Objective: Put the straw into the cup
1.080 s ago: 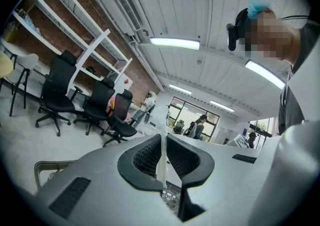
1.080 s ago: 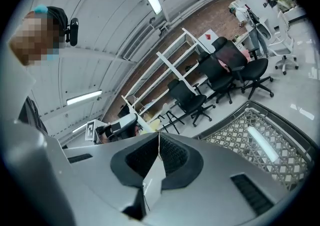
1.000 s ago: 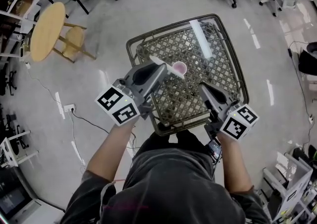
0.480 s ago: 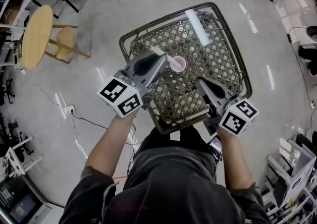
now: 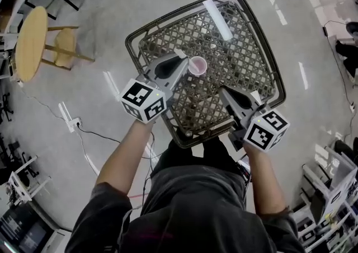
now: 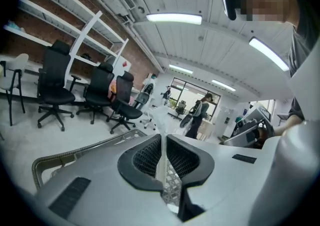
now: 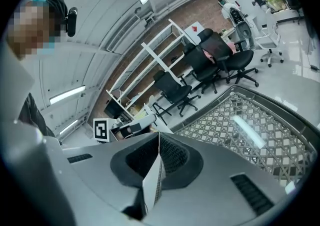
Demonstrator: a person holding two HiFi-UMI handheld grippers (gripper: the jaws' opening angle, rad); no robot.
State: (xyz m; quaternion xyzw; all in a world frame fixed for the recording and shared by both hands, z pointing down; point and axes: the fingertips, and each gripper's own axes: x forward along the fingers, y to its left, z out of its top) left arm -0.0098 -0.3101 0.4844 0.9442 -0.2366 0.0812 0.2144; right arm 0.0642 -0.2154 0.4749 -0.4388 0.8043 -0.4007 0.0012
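Head view, nearest first: the person's two bare forearms reach forward, each hand carrying a gripper with a marker cube at its rear. Right gripper (image 5: pixel 224 93): it hangs over the near right part of the lattice worktop (image 5: pixel 240 59), pointing toward 11 o'clock. In the right gripper view its tongs are fully closed, the ribbed pads meeting along one line with nothing between them. Left gripper (image 5: pixel 180 64): it is at the worktop's left side, pointing toward 1 o'clock. In the left gripper view its tongs are closed to a narrow slit on the straw (image 6: pixel 162 162), a thin pale translucent strip held upright between the pads and rising just past their tips. Cup (image 5: pixel 197 66): pink inside, mouth upward, standing on the worktop at 3 o'clock from the left tongs' tip and just beside it; contact between the two cannot be determined. The straw is in the tongs, not in the cup. The right tongs lie at 5 o'clock from the cup, well apart from it. A pale bright streak (image 5: pixel 217 19) crosses the worktop's far part; its nature cannot be determined. Beyond, on the grey floor, a round wooden table (image 5: pixel 28 42) stands at 10 o'clock, with a wooden chair (image 5: pixel 66 45) beside it.
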